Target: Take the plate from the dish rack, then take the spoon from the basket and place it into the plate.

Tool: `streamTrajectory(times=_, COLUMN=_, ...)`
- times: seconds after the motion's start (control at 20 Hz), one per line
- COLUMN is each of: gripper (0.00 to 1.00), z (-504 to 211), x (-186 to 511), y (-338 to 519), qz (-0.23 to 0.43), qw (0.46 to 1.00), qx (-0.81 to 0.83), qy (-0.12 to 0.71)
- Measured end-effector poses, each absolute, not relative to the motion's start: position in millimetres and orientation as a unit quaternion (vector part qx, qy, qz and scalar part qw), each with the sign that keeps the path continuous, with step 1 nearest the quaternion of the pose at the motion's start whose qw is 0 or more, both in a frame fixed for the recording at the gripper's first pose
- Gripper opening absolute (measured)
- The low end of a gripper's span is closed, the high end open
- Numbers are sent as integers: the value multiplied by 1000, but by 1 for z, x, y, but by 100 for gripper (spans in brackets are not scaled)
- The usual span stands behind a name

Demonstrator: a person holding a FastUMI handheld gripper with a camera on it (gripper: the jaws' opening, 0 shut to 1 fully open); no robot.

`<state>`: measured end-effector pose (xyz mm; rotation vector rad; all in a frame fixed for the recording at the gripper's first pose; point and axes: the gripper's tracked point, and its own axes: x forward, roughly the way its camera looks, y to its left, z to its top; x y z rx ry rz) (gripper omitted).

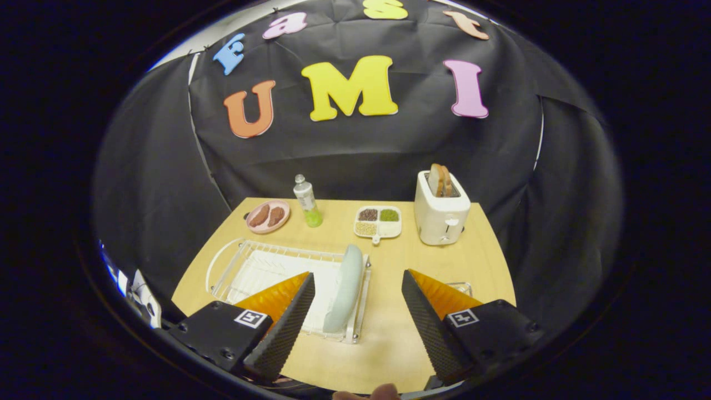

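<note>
A pale blue-grey plate (345, 289) stands on edge at the right end of a white wire dish rack (261, 266) on the wooden table. My gripper (358, 289) hangs above the table's near part, open wide, with nothing between its fingers. The plate shows just inside the left finger (289, 322), lower down and beyond it. A small clear wire basket (460, 288) peeks out behind the right finger (427, 322); its contents are hidden and I cannot make out the spoon.
Along the table's far edge stand a pink plate with brown food (268, 215), a bottle of green liquid (306, 201), a four-part dish of grains (378, 221) and a white toaster (441, 209) with bread. Bare wood (389, 328) lies between rack and basket.
</note>
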<state>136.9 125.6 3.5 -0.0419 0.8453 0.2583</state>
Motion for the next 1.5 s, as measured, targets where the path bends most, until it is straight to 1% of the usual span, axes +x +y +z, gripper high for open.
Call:
streamTrajectory(times=0.2, gripper=100, z=-19, x=153, y=142, qz=121, qw=881, qx=-24, qy=457)
streamTrajectory(times=0.55, gripper=100, z=-84, x=178, y=162, qz=106, qw=834, qx=6, qy=541)
streamTrajectory(times=0.85, gripper=93, z=-125, x=187, y=169, qz=70, qw=795, qx=39, qy=601)
streamTrajectory(times=0.9, gripper=88, z=-130, x=187, y=169, qz=65, qw=789, qx=42, qy=610)
streamTrajectory(times=1.05, gripper=78, z=-141, x=180, y=174, qz=53, qw=768, qx=54, qy=635)
streamTrajectory(times=1.3, gripper=45, z=-142, x=179, y=171, qz=26, qw=772, qx=29, qy=634)
streamTrajectory(times=1.4, gripper=41, z=-138, x=177, y=170, qz=21, qw=774, qx=25, qy=632)
streamTrajectory(times=1.5, gripper=39, z=-132, x=176, y=168, qz=9, qw=780, qx=17, qy=626)
